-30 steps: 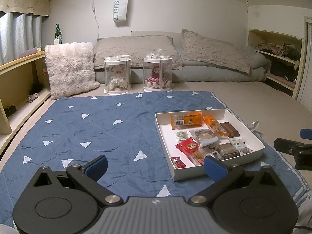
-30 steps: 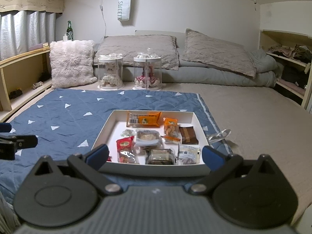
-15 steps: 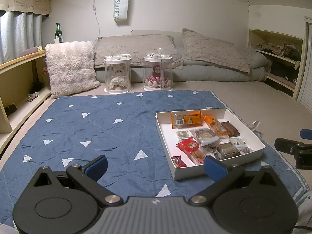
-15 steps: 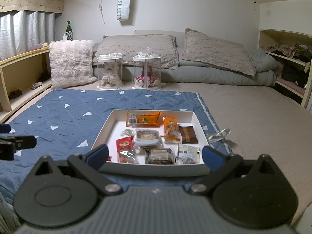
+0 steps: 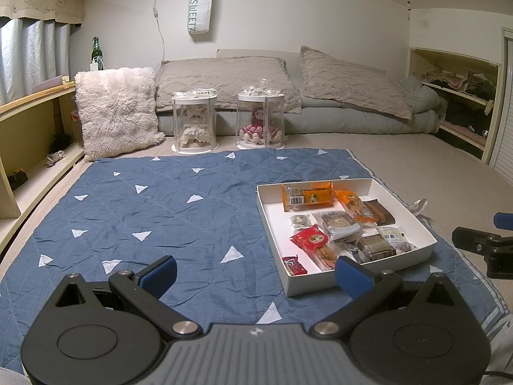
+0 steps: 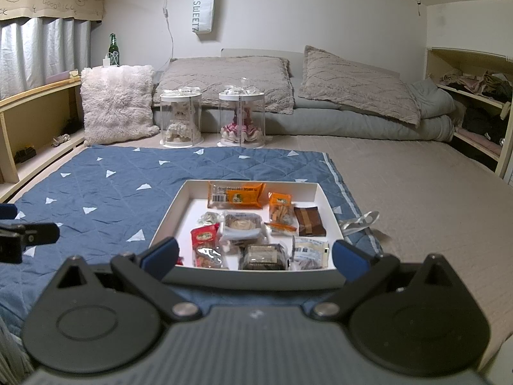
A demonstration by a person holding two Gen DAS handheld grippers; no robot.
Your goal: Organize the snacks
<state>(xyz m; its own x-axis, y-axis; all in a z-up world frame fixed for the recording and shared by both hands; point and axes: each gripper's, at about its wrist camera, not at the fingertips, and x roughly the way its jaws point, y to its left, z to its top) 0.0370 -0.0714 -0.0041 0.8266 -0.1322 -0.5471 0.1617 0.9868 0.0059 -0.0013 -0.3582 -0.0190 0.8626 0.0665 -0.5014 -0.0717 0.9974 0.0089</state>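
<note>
A white shallow box sits on a blue quilted mat. It holds several wrapped snacks: an orange packet, a brown bar, a red packet, a round cake in clear wrap. My left gripper is open and empty, hovering over the mat left of the box. My right gripper is open and empty, just before the box's near wall.
Two clear cylinder cases with dolls stand beyond the mat. A fluffy cushion leans at the left. Grey pillows and bedding lie along the back wall. Shelves line both sides. A clear wrapper lies right of the box.
Both grippers have risen or drawn back very slightly; the box and snacks have not moved.
</note>
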